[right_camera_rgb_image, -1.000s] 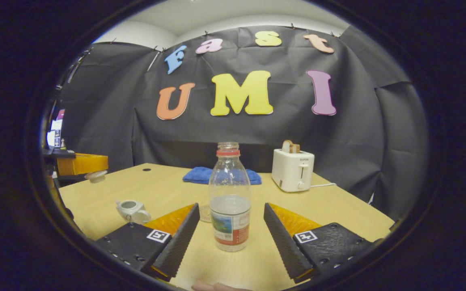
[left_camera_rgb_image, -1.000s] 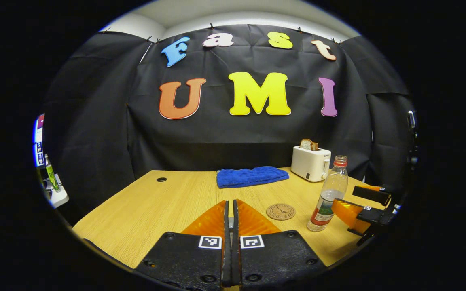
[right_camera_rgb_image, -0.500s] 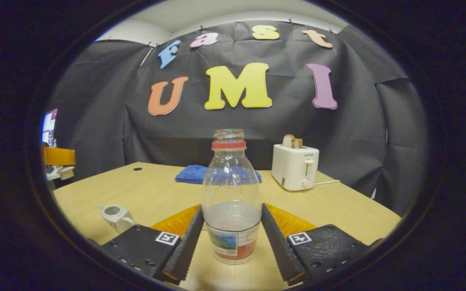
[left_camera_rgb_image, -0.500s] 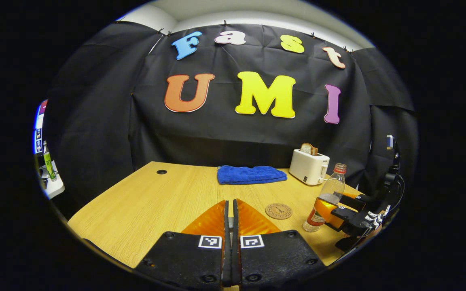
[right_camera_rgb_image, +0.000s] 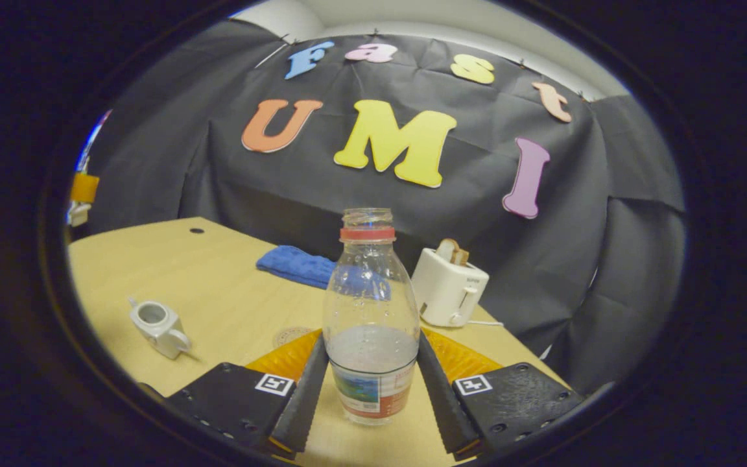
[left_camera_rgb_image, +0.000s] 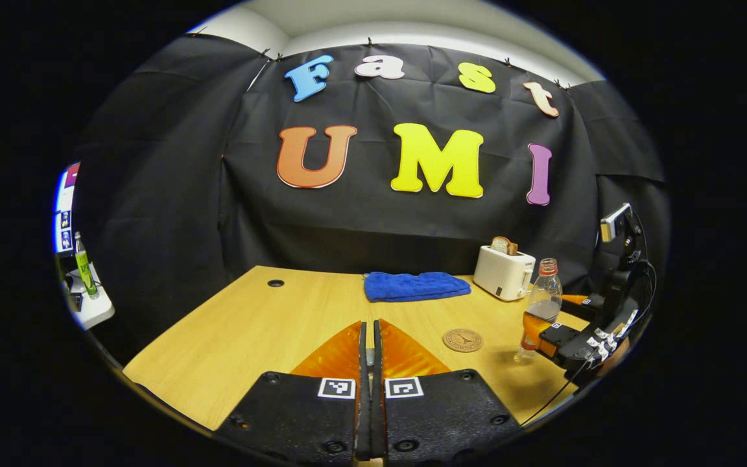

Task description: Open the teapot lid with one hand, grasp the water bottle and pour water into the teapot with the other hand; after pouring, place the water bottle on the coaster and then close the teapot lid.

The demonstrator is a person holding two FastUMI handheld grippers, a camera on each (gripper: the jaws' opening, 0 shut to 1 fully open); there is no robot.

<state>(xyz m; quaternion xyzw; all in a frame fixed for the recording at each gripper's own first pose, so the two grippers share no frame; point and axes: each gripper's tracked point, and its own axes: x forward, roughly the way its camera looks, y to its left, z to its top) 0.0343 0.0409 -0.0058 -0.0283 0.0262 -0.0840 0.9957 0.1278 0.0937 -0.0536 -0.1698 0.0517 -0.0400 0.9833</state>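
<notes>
In the right gripper view the clear water bottle [right_camera_rgb_image: 368, 324], uncapped with a red neck ring and partly full, stands between my right gripper [right_camera_rgb_image: 371, 389] fingers, which press on its lower body. The left gripper view has the same bottle [left_camera_rgb_image: 542, 301] in the right gripper [left_camera_rgb_image: 545, 316] at the table's right edge, leaning slightly. The white teapot [right_camera_rgb_image: 156, 321] sits open on the table to the left, below the bottle. My left gripper [left_camera_rgb_image: 368, 332] is shut; from the right gripper view it is at the far left edge, with the small white lid [right_camera_rgb_image: 75, 213] under it. The round coaster [left_camera_rgb_image: 463, 340] lies left of the bottle.
A blue towel [left_camera_rgb_image: 415, 286] lies at the back of the wooden table [left_camera_rgb_image: 250, 337]. A white toaster [left_camera_rgb_image: 504, 272] with toast stands at the back right, close behind the bottle. A side shelf with a green bottle [left_camera_rgb_image: 83, 269] is off the table's left.
My right gripper closed on the bottle, then tilted and rose with it, so the teapot sits lower and farther off. The left gripper stayed shut and drew back to the left.
</notes>
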